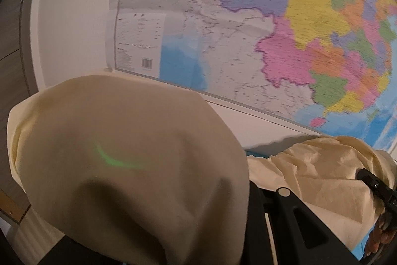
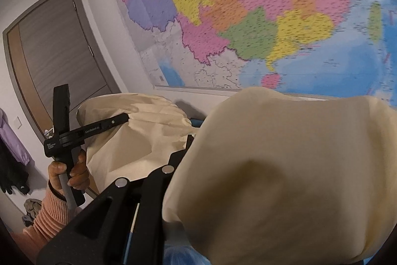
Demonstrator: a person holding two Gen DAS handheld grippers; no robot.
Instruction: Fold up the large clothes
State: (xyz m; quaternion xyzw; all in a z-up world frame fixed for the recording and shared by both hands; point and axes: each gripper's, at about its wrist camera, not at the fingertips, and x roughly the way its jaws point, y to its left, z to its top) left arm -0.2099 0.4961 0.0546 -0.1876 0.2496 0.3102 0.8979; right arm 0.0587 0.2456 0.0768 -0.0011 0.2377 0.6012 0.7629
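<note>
Both the left gripper (image 2: 124, 117) and right gripper (image 1: 358, 171) are clamped on the cream garment (image 2: 273, 165), held raised across the lower frame before the wall map (image 2: 248, 16); carry step, lay-down likely next.
</note>
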